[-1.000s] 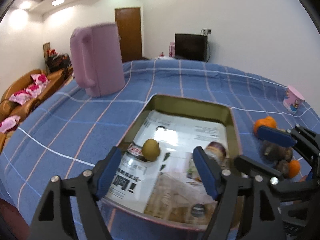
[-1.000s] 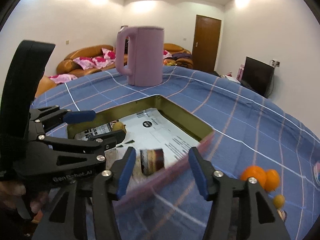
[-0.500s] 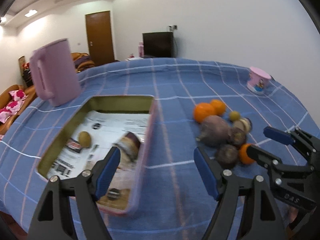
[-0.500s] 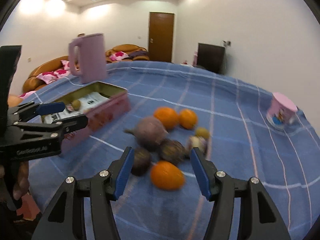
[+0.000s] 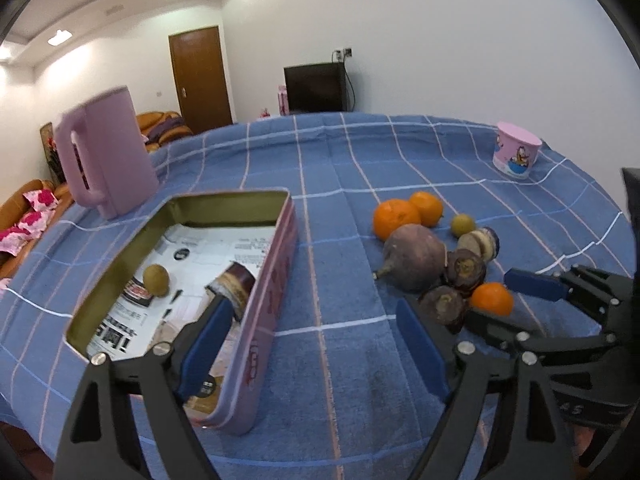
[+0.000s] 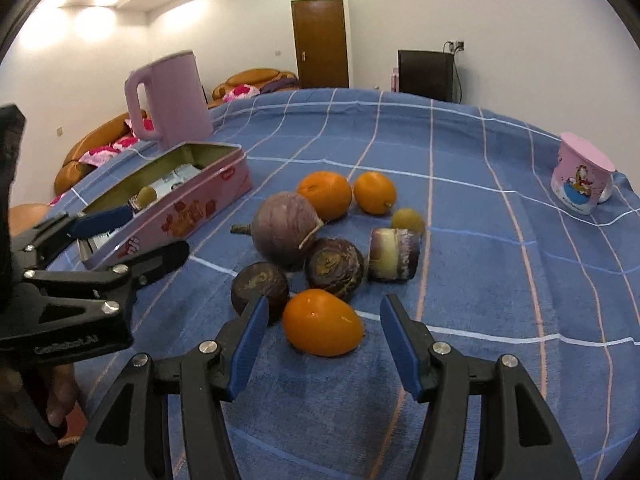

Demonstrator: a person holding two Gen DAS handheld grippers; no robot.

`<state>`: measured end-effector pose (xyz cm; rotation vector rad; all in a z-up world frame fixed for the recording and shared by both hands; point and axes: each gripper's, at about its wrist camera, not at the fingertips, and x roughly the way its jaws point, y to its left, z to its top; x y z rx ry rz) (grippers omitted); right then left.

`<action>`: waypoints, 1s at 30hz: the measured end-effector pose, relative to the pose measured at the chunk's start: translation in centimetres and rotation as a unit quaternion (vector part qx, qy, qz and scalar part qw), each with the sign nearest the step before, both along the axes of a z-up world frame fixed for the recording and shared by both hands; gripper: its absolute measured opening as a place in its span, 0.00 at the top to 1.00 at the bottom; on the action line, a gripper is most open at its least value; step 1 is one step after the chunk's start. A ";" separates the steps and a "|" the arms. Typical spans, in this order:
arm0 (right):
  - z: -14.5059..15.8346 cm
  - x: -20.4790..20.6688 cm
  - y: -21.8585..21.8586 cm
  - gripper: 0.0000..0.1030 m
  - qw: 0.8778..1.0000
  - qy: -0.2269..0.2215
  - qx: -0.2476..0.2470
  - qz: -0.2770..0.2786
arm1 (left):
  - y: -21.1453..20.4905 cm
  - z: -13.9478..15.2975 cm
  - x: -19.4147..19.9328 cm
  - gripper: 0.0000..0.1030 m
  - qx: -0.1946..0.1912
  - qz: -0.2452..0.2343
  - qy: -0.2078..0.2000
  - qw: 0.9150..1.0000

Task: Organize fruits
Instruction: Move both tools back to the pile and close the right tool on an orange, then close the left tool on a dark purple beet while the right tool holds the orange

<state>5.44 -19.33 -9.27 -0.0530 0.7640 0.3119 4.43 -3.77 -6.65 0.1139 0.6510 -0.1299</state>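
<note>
Several fruits lie in a heap on the blue cloth: a near orange (image 6: 322, 328), two dark purple round ones (image 6: 260, 290), a big purple root (image 6: 286, 230) and two more oranges (image 6: 326, 194). My right gripper (image 6: 323, 320) is open, and the near orange lies just ahead between its fingertips with the pads clear of it. An open pink tin (image 5: 276, 300) holds a small green fruit (image 5: 156, 280) and a cut purple piece (image 5: 236, 280). My left gripper (image 5: 314, 344) is open and its jaws are opening. They straddle the tin's right wall and grip nothing.
A tall pink jug (image 6: 168, 96) stands behind the tin. A pink cartoon cup (image 6: 580, 184) sits at the far right near the table's edge. A small yellow-green fruit (image 6: 407, 220) and a cut purple chunk (image 6: 394, 254) lie behind the heap.
Both grippers swung right from over the tin toward the fruit heap. The right one came down close to the near orange. The left jaws stand wider.
</note>
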 end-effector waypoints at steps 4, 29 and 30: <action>-0.5 0.6 0.1 0.49 1.000 0.019 0.003 0.007 | -0.2 0.7 -0.4 0.16 -0.009 -0.009 -0.008 1.000; 0.6 -0.5 -4.2 0.58 0.997 -0.027 0.029 -0.070 | -5.5 -2.2 3.0 0.31 -0.027 -0.096 0.099 0.990; 0.6 -0.5 -4.2 0.58 0.997 -0.026 0.027 -0.073 | -5.6 -2.2 3.1 0.33 -0.027 -0.099 0.102 0.990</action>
